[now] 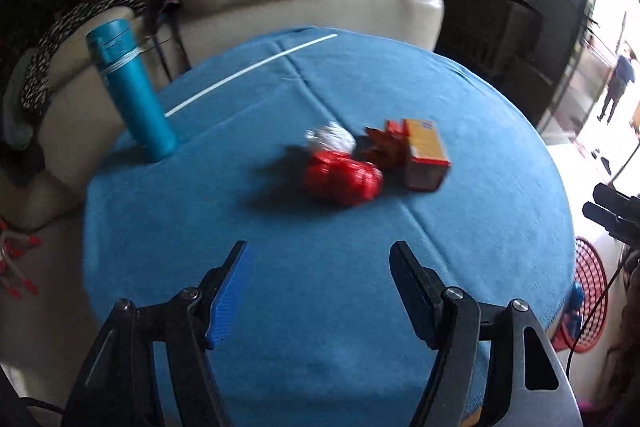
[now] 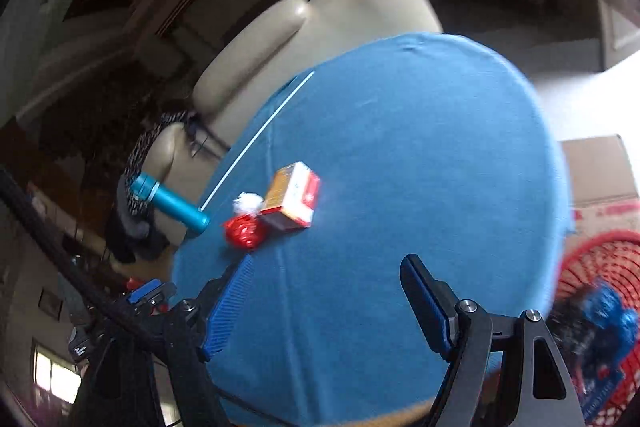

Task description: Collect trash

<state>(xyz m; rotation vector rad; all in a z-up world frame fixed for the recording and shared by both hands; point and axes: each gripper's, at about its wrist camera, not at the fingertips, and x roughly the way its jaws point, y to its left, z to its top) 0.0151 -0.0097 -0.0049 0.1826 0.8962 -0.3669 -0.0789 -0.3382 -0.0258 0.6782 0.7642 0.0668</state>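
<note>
Both the left tongs and right tongs are hanging wide and empty. A red wrapper, white paper wad and small carton are still lying on the desk, while the red basket at the right is already holding something blue.

Lighting: daylight from a blown-out white opening at the right edge of the left view; room behind dim, brown, murky. Shadows: soft dark patch left of the red wrapper on the blue cloth. Blur: motion smear over both views, heavier in the right; red basket streaked. Distortion: strong fisheye bending, black vignette corners.
</note>
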